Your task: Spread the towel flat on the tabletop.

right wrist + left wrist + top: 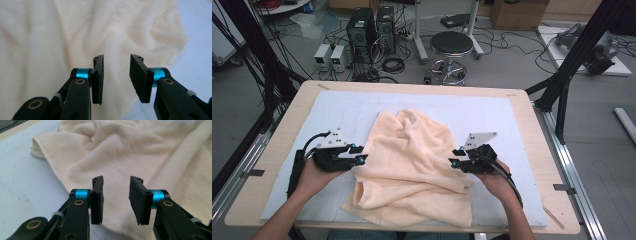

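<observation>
A cream towel (412,160) lies crumpled on the pale blue mat (492,112) in the middle of the table. My left gripper (360,154) sits at the towel's left edge, its jaws apart with nothing between them. In the left gripper view the towel (130,152) spreads beyond the open left gripper (116,197). My right gripper (455,157) sits at the towel's right side, also with a gap between its jaws. In the right gripper view the towel (75,35) lies under and beyond the open right gripper (116,77); no cloth is pinched.
The mat covers most of a wooden table (539,150). Beyond the far edge stand a black stool (451,47), computer towers (362,27) and loose cables on the floor. Black frame posts (574,55) rise at the right.
</observation>
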Available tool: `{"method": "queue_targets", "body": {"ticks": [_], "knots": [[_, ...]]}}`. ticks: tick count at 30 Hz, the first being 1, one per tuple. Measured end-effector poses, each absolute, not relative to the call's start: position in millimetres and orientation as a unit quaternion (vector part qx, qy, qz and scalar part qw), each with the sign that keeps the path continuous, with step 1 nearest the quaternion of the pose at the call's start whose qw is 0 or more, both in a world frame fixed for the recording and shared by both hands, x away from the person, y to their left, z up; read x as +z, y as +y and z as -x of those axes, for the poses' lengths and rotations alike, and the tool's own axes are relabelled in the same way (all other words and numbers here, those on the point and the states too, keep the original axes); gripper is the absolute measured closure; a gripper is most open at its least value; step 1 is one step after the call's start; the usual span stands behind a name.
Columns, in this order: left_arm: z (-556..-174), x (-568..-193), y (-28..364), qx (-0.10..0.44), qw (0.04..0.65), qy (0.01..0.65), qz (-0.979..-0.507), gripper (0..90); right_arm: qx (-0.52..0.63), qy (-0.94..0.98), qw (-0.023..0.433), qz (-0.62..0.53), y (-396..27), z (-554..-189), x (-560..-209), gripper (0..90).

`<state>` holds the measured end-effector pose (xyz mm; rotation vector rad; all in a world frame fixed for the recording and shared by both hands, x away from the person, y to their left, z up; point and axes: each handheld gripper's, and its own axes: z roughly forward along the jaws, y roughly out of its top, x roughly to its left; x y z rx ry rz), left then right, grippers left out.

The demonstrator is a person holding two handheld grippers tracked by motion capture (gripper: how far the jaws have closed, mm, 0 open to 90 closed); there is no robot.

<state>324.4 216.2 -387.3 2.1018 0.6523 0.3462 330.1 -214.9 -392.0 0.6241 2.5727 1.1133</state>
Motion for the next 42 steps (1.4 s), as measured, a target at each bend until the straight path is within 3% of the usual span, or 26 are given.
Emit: {"method": "queue_targets", "body": {"ticks": [12,18,21,23,31,42], "knots": [[-365,-433,191,0.119,0.383,0.281,-0.872,51.4,0.361,0.896,0.113,-0.232,-202,-383,-430,62.2],[-365,-437,190,0.117,0.378,0.288,-0.872,62.6,0.354,0.899,0.090,-0.240,-199,-383,-435,76.5],[-362,-436,186,0.120,0.376,0.273,-0.877,77.9,0.349,0.901,0.096,-0.238,-198,-383,-434,84.6],[-360,-435,185,0.126,0.371,0.267,-0.881,83.5,0.348,0.902,0.093,-0.238,-200,-383,-433,86.6],[-345,-421,194,0.122,0.385,0.270,-0.874,85.7,0.356,0.898,0.102,-0.238,-215,-364,-419,87.2],[-287,-404,210,0.104,0.404,0.243,-0.876,85.6,0.356,0.909,0.090,-0.198,-220,-307,-410,86.4]]}}
